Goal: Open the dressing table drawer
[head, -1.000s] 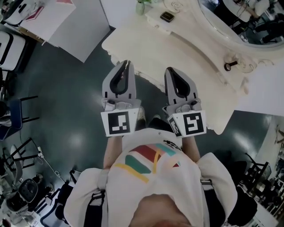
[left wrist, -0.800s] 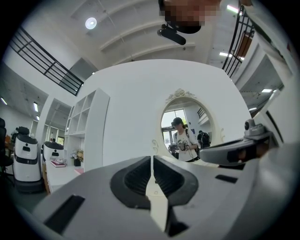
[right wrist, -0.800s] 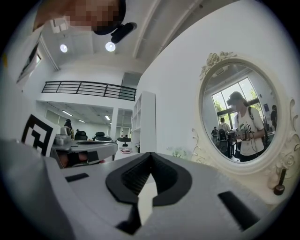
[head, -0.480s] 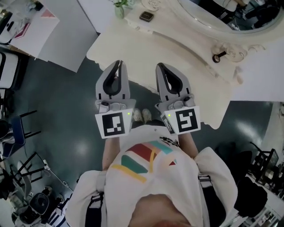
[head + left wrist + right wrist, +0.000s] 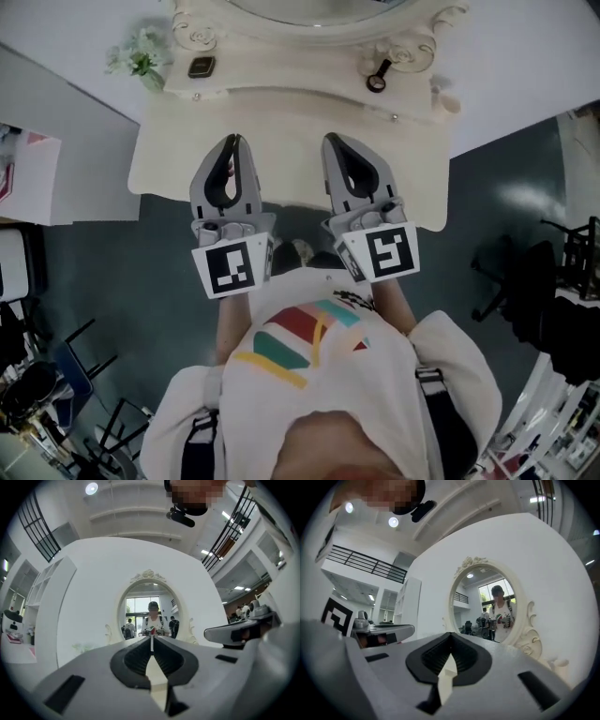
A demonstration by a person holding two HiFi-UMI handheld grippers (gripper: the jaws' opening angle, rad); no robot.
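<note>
The cream dressing table (image 5: 281,112) stands straight ahead in the head view, with its oval mirror (image 5: 149,604) behind it. Its drawer front is hidden under the tabletop's edge. My left gripper (image 5: 232,139) and right gripper (image 5: 335,138) hang side by side, pointing level at the mirror, with their tips over the front part of the tabletop. Both are shut with nothing between the jaws. In the left gripper view the left gripper (image 5: 151,637) has its tips meeting in front of the mirror. In the right gripper view the right gripper (image 5: 451,633) points just left of the mirror (image 5: 487,604).
On the tabletop's back ledge sit a small vase of pale flowers (image 5: 141,61), a small dark box (image 5: 201,67) and a black ring-shaped thing (image 5: 377,80). A white cabinet (image 5: 28,178) stands to the left. A black chair (image 5: 534,281) is on the dark floor at the right.
The person has turned to face the dressing table, which has swung from the upper right to straight ahead. Both grippers, still shut, have come over its front edge.
</note>
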